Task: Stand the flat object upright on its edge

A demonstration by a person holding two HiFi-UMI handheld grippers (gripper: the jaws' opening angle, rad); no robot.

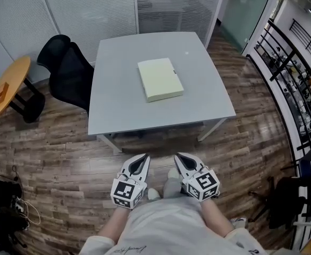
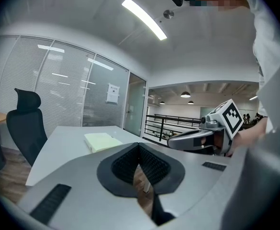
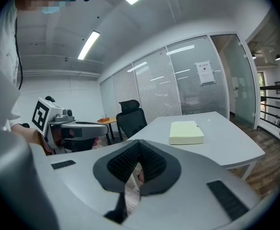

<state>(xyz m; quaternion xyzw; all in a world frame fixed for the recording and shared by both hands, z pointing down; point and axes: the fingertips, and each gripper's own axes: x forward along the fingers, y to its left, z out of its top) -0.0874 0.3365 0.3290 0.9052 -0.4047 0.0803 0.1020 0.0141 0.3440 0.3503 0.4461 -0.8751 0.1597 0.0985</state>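
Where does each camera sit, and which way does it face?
Head view: on the person's head, facing down at table, yellow pad, left gripper, right gripper, own torso.
Left gripper view: rides that gripper, facing the table past its shut jaws; right gripper alongside.
Right gripper view: likewise; left gripper alongside.
All share the yellow pad.

- The counter (image 1: pixel 123 100) is a plain grey square top with rounded corners, standing on pale slanted legs (image 1: pixel 212 129) that show under its near edge.
- One thing lies on it: a pale yellow pad (image 1: pixel 160 79), flat on its broad face, about mid-counter and turned slightly askew to the counter's edges.
- The pad touches nothing but the top, and bare grey surface surrounds it on every side.
- The counter stands on a dark wood-plank floor (image 1: pixel 65 158).
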